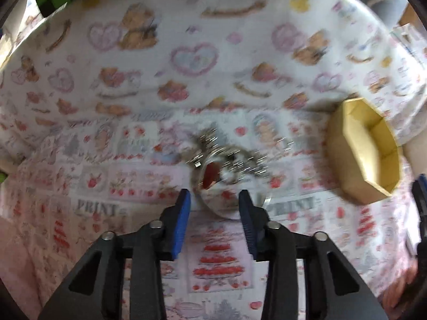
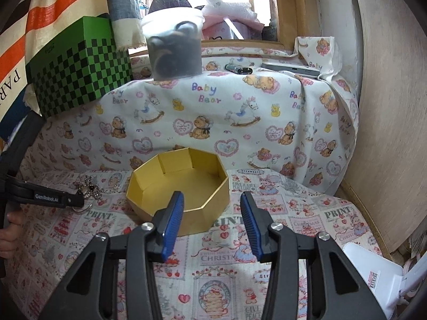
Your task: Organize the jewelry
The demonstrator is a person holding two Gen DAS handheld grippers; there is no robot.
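A tangle of silver jewelry (image 1: 226, 157) with a red piece lies on the printed cloth, blurred in the left wrist view. My left gripper (image 1: 214, 198) points down at it with its jaws partly open. A shiny round piece (image 1: 226, 205) lies between and just beyond the fingertips, and I see no pad pressing on it. In the right wrist view the same jewelry (image 2: 89, 186) sits at the tip of the left gripper (image 2: 81, 202). An empty yellow octagonal box (image 2: 198, 220) stands just past my right gripper (image 2: 212, 200), which is open and holds nothing. That box (image 1: 365, 149) lies right of the jewelry.
A green chequered box (image 2: 80, 74) and a plastic tub (image 2: 173, 48) stand on the raised ledge behind. A grey device (image 2: 291, 69) lies there too. A wooden panel (image 2: 387, 133) closes the right side, and a white object (image 2: 373, 274) sits at the near right.
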